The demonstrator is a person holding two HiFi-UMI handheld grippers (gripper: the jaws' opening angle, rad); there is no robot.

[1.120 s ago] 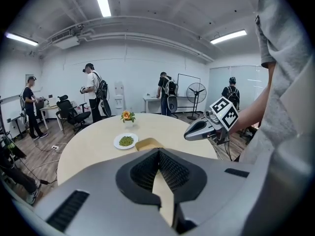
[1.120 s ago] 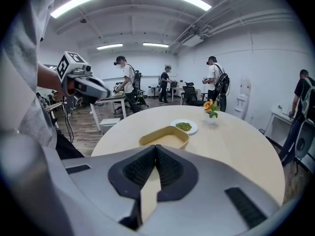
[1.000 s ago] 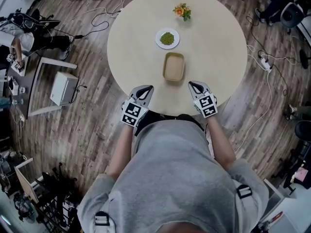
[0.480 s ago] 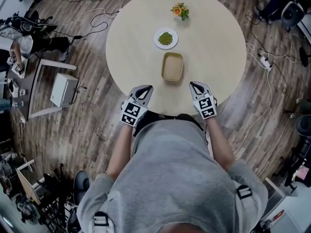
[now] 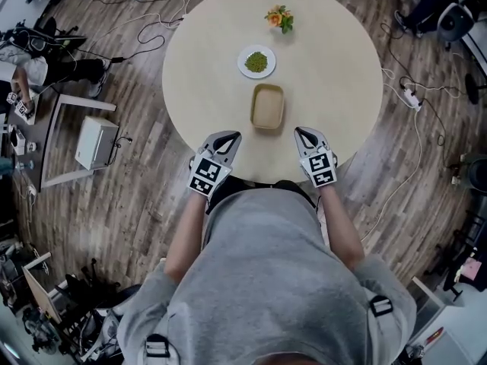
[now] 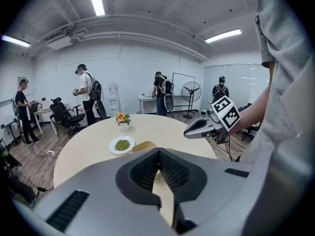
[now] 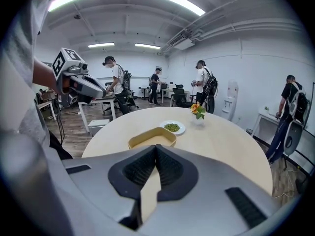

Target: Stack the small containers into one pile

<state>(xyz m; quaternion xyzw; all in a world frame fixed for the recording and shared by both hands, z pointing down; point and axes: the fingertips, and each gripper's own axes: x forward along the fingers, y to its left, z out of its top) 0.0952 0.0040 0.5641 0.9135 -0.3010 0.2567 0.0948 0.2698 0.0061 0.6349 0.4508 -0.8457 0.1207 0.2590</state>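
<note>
left gripper [image 5: 230, 136], right gripper [image 5: 303, 132] closed, empty | plate [image 5: 256, 61], flowers [image 5: 277, 17] beyond container [image 5: 267, 106] on tabletop [image 5: 335, 52] | gripper views add standing people [image 6: 86, 95]

On the round table [image 5: 335, 67] (pale top) are found, in a row, a tan container [image 5: 268, 108], a plate of greens [image 5: 243, 61], a posy [image 5: 278, 17].
</note>
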